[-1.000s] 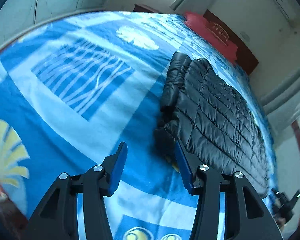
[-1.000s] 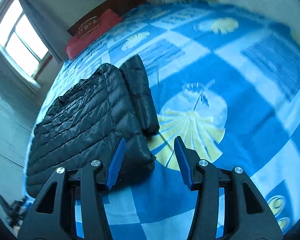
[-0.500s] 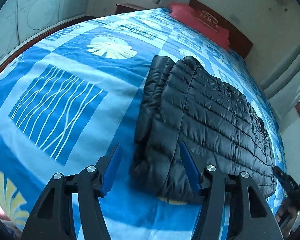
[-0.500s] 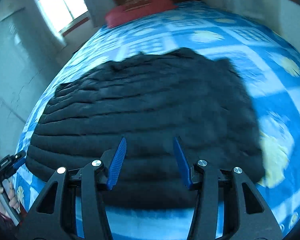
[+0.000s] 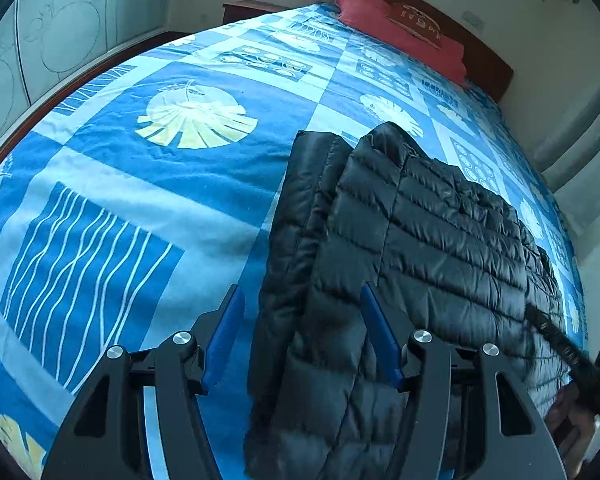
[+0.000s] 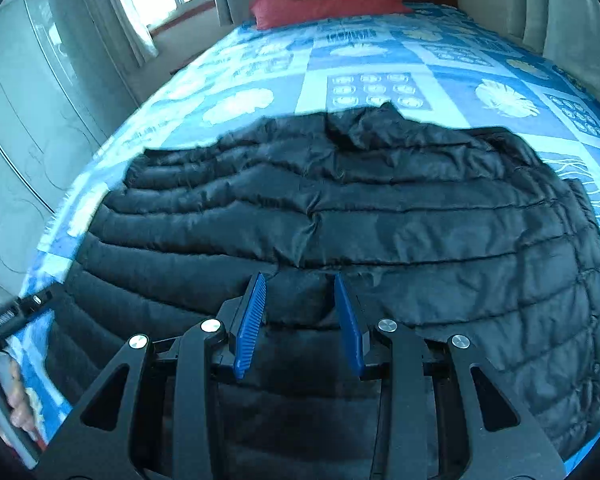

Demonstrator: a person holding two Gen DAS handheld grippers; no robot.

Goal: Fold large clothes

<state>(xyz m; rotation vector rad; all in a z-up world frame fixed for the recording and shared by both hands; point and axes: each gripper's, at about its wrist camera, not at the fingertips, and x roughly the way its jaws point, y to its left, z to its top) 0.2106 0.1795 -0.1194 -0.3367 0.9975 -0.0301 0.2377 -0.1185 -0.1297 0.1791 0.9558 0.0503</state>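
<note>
A black quilted jacket [image 5: 420, 248] lies on a bed covered by a blue blanket [image 5: 148, 200] printed with pale leaf and stripe patterns. The left gripper [image 5: 302, 336] hangs over the jacket's near end, its blue fingers [image 5: 224, 336] spread wide on either side of the folded edge. A red pillow [image 5: 400, 32] rests against the dark wooden headboard [image 5: 488, 64].

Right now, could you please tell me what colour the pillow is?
The pillow is red, clearest in the right wrist view.
</note>
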